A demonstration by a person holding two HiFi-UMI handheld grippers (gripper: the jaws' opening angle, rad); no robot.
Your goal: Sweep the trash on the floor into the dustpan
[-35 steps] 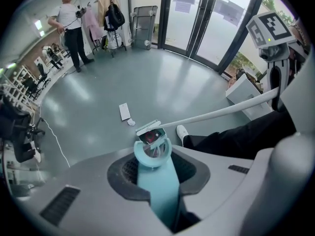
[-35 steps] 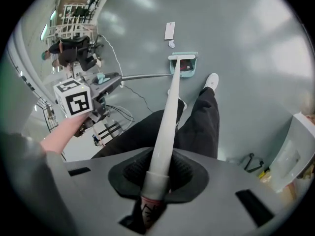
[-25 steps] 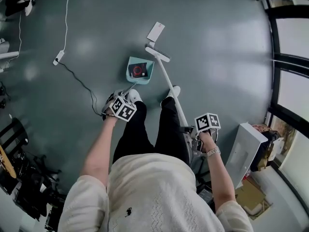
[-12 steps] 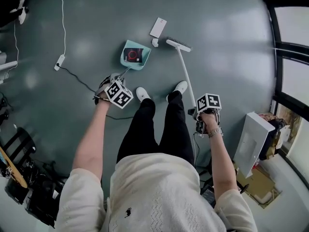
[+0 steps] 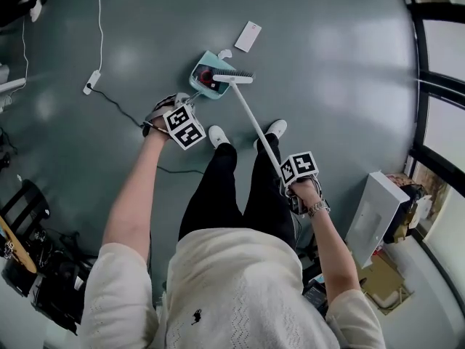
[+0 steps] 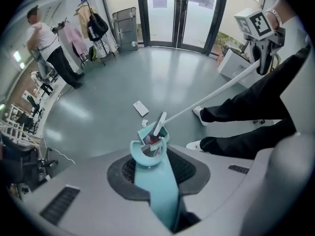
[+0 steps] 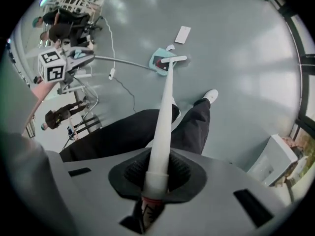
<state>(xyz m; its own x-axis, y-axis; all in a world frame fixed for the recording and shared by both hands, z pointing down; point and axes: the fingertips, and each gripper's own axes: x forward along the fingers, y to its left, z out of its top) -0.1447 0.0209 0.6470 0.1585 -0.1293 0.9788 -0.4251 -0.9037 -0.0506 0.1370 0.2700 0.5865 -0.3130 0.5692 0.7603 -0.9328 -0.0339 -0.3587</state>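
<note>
A teal dustpan [image 5: 204, 78] rests on the grey floor with a red and black wrapper [image 5: 208, 76] inside it. My left gripper [image 5: 168, 113] is shut on the dustpan's teal handle [image 6: 156, 183]. The white broom head [image 5: 234, 77] lies across the pan's mouth, and its long handle [image 5: 254, 122] runs back to my right gripper [image 5: 294, 189], which is shut on the handle's end [image 7: 158, 176]. A white card [image 5: 248, 36] and a small white scrap [image 5: 224, 54] lie on the floor just beyond the pan.
The person's two shoes [image 5: 216, 135] stand just behind the dustpan. A power strip with its cable [image 5: 91, 83] lies to the left. A white box [image 5: 374, 217] stands by the glass wall at right, dark chairs [image 5: 25, 209] at lower left. People stand far off [image 6: 51, 45].
The broom head swung left from the floor beside the dustpan onto the pan's mouth. The right gripper moved slightly left with the handle. The left gripper kept hold of the dustpan.
</note>
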